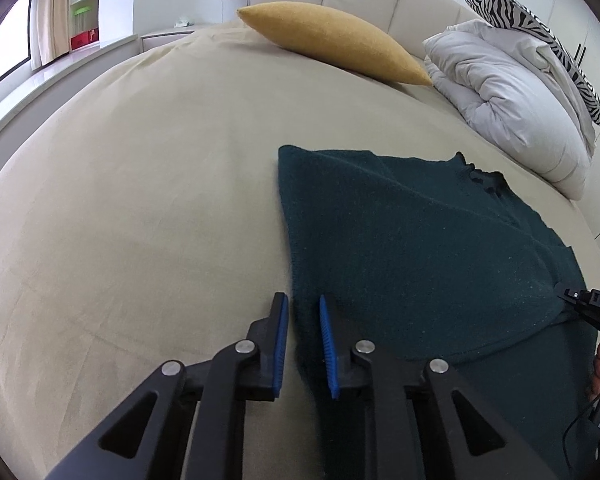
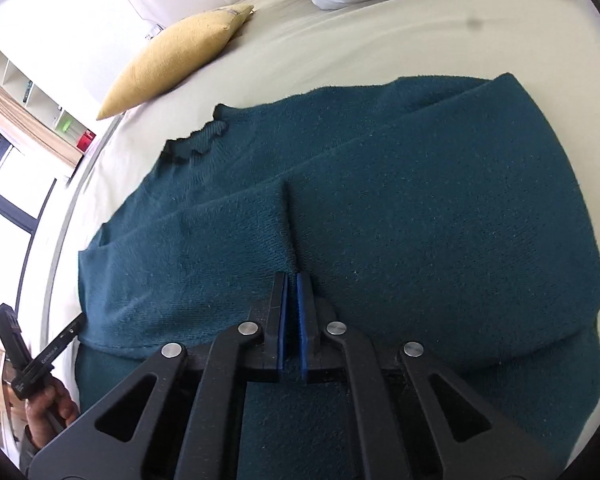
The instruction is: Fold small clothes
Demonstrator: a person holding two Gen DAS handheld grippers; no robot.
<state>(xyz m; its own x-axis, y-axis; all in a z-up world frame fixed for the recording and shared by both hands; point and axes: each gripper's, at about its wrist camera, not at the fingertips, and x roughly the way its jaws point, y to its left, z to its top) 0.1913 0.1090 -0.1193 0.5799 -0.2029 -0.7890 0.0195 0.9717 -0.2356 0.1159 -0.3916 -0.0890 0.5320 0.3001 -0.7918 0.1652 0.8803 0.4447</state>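
Observation:
A dark green knit sweater (image 1: 420,240) lies flat on the bed with its sleeves folded in over the body (image 2: 420,200). In the left wrist view my left gripper (image 1: 303,300) stands over the sweater's left edge. Its blue pads are a little apart, the edge runs between them, and a sliver of sheet shows beside the left pad. My right gripper (image 2: 292,278) is shut at the spot where the two folded sleeve ends meet, and the knit puckers toward its tip (image 1: 566,294). At the sweater's left edge, the left gripper (image 2: 82,318) shows in a person's hand.
The cream bed sheet (image 1: 140,220) stretches wide to the left of the sweater. A yellow cushion (image 1: 332,40) lies near the headboard. A bundled white duvet (image 1: 508,92) with a zebra-print pillow sits at the far right. A window and shelves lie beyond the bed's left edge.

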